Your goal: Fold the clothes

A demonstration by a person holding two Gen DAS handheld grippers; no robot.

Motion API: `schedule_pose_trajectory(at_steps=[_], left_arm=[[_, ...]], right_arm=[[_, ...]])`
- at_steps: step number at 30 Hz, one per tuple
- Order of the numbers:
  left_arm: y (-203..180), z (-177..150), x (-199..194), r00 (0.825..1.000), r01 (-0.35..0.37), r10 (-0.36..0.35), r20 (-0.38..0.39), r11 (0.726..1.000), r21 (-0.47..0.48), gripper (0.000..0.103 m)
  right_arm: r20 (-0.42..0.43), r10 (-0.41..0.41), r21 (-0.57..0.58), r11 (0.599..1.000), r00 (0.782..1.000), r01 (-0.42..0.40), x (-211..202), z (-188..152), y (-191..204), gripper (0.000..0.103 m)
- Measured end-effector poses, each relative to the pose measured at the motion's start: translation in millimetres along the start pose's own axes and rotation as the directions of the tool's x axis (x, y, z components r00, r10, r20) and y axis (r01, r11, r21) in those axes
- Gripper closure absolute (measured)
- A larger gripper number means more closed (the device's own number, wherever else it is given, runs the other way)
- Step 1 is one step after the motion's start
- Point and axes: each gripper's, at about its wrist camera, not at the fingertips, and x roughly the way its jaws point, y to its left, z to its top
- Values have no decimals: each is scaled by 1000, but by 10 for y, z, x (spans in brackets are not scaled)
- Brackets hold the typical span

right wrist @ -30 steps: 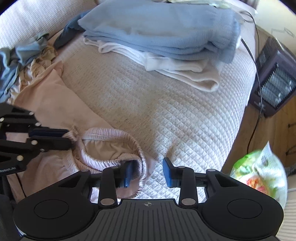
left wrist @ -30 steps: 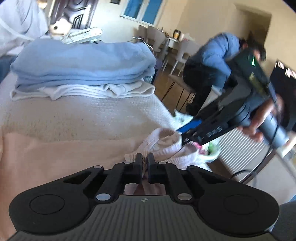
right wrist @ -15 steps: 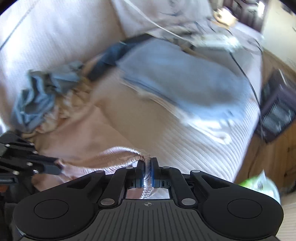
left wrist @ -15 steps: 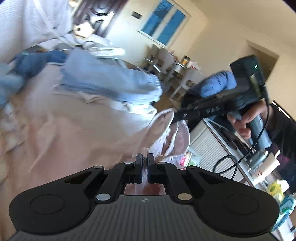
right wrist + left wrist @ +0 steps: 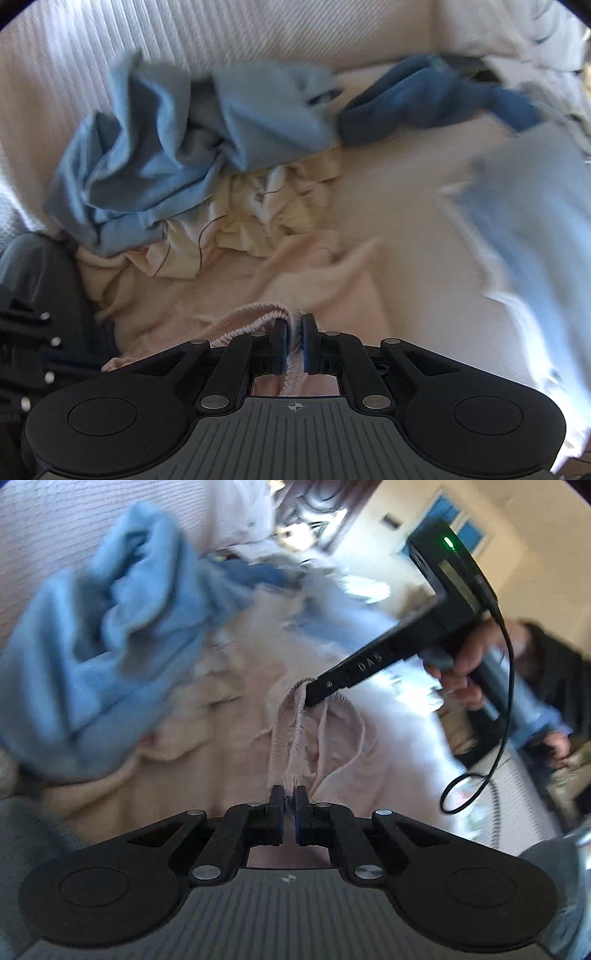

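Gripping one pink garment (image 5: pixel 317 738), two grippers.

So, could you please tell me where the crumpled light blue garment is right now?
The crumpled light blue garment lies upper left in the right wrist view, atop the cream clothes, beside the dark blue garment.

Only readable text: embossed letters on the side of the right gripper (image 5: pixel 308 698) finger arm, left wrist view, look like "DAB", mirrored, blurry. Nothing else legible.
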Motion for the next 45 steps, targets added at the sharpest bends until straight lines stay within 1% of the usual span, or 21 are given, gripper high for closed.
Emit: schedule_pose_trajectory(at_steps=[2,3,5,7,9,11,13,16,18,19,22,25,28,32,34,36,40,42,43,44,45], left_arm=[[31,-26,39,998,-44,44,-33,999,6,96],[32,-26,54,998,-53,53,-43,999,6,95],[2,-20,42,998,-53,54,-43,998,25,79],[-56,-20,-6,998,-58,60,-33,997,52,72],[-111,-26,-85,999,-41,43,-23,997,68,71],[-173,-33,-185,1000,-16,16,-2,995,100,69],[-243,-56,-218,1000,-11,7,26,989,150,69],[-378,-39,-74,999,-32,22,42,972,234,69],[-451,-49,110,998,-64,59,26,953,297,70],[-471,-56,205,997,-79,81,6,944,321,76],[-505,-37,392,992,-106,125,-33,933,343,79],[-476,3,420,992,-93,115,-48,942,323,101],[-406,11,269,994,-69,92,-63,953,295,101],[-342,-59,19,987,-88,121,-106,958,274,101],[-296,-162,52,972,-127,172,-157,956,264,101],[-269,-244,182,951,-191,250,-183,939,287,102],[-310,-224,256,942,-202,271,-197,928,312,101],[-271,-195,161,955,-171,227,-190,947,272,97],[-242,-177,98,963,-147,194,-186,959,241,89],[-213,-153,35,971,-119,156,-181,972,201,76],[-198,-127,-11,977,-93,123,-175,981,169,70]], right_arm=[[-42,-2,-28,1000,999,1,183,78,90,88],[-57,-11,-35,999,998,9,224,101,111,82],[-74,-18,-39,999,997,15,235,130,129,77],[-78,-8,-34,999,997,5,167,138,121,64],[-20,-1,-26,1000,1000,0,-32,93,121,37],[55,4,-14,1000,998,-3,-281,14,120,27],[125,10,14,1000,992,-12,-530,-95,103,27],[180,9,73,997,984,-23,-771,-291,57,27],[188,-14,104,995,982,-5,-842,-409,47,28],[190,-32,120,993,981,9,-866,-489,37,28],[193,-46,176,984,980,11,-886,-664,-9,28],[179,-32,217,976,983,-8,-798,-759,-64,29],[168,-35,212,977,985,-1,-759,-801,-44,29],[183,-17,216,976,983,-23,-743,-773,-51,29],[199,-13,219,975,980,-31,-707,-752,-47,29],[210,-7,214,976,978,-39,-656,-718,-25,29],[195,-42,213,977,980,-1,-530,-686,-18,29],[194,-53,250,968,980,3,-563,-761,-122,28],[194,-58,269,963,979,4,-583,-803,-179,28],[200,-55,292,956,978,-6,-614,-874,-254,28],[208,-51,315,949,977,-18,-647,-953,-334,28]])
